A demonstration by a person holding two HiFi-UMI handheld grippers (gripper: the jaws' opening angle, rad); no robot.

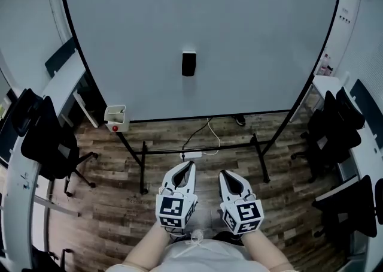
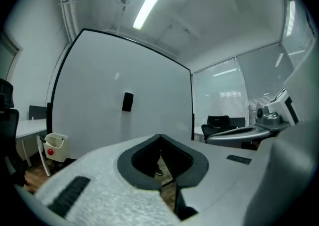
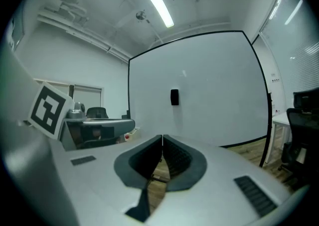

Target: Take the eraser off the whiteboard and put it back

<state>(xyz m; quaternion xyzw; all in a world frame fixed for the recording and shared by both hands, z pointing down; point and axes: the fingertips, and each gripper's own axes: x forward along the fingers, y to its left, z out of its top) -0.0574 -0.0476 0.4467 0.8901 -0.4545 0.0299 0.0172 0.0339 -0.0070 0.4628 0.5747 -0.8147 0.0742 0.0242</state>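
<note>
Smooth matt whiteboard (image 1: 239,37), wood-plank floor (image 1: 111,172)

Eraser (image 1: 188,63) on whiteboard (image 1: 251,31), bin (image 1: 115,118) apparently below-left

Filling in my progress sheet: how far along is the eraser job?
Nothing looks done: the eraser sits on the whiteboard. In hand, nothing: the left gripper and right gripper are shut, empty and well short of the board. Left: reach it, take the eraser off, put it back.

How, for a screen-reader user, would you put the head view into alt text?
A black eraser sticks to the middle of a whiteboard. Below it, the left claw and right claw are shut and empty over a wood floor; chairs flank the board.
</note>
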